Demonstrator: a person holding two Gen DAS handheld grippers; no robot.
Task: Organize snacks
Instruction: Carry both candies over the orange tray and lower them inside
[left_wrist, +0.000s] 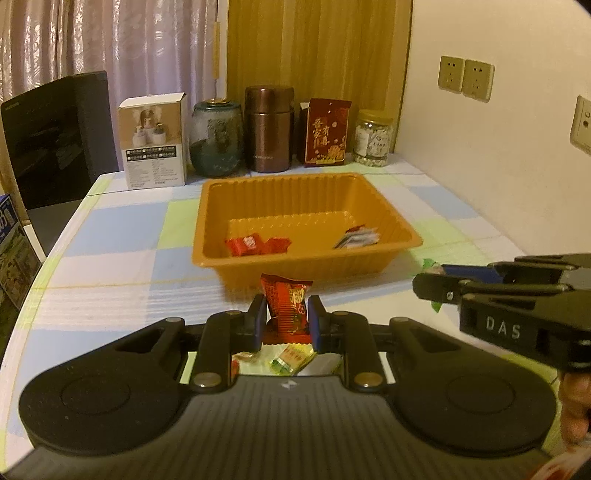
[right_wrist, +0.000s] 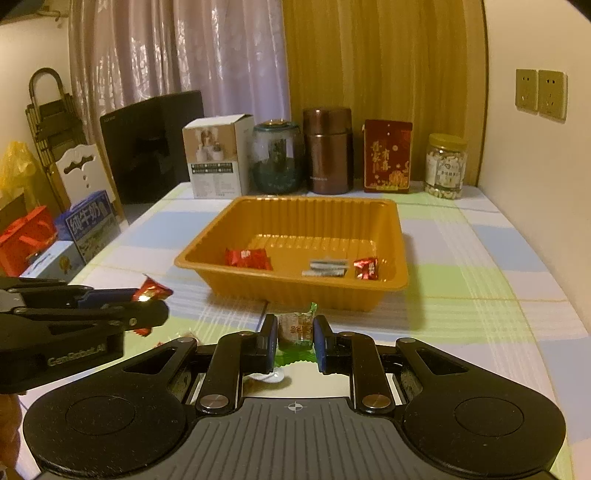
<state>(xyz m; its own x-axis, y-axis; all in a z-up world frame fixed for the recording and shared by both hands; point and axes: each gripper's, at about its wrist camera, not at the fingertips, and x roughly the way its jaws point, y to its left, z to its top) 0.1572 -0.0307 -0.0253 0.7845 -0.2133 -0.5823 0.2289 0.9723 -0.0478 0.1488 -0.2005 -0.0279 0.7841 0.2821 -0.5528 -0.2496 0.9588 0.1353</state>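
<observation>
The table (left_wrist: 110, 236), under a checked cloth, carries an orange ribbed tray (left_wrist: 310, 192) near its middle. Inside the tray lie a red snack packet (left_wrist: 255, 245) toward its left and, toward its right, some silver-white packets (left_wrist: 356, 238). Behind the tray, along the curtain, stand a white carton (left_wrist: 155, 144), a dark glass jar (left_wrist: 217, 140) with contents too dim to tell, a brown flask (left_wrist: 269, 129), a red pouch (left_wrist: 327, 131) and a clear jar (left_wrist: 373, 138) filled with pale pieces.

The left gripper (left_wrist: 286, 325) is clenched on a red wrapped snack (left_wrist: 287, 302), held upright just in front of the tray's near wall. The right gripper (right_wrist: 295, 338) grasps a green-edged wrapped sweet (right_wrist: 295, 326), also just before the tray.

The right wrist view shows a small red foil candy (right_wrist: 366, 267) by the tray's right wall, which the left view does not make out. It also shows a chair back (right_wrist: 79, 168), a milk carton (right_wrist: 90, 221) and bags beside the table. Only the left wrist view shows loose sweets (left_wrist: 288, 360) lying on the table beneath its fingers.
</observation>
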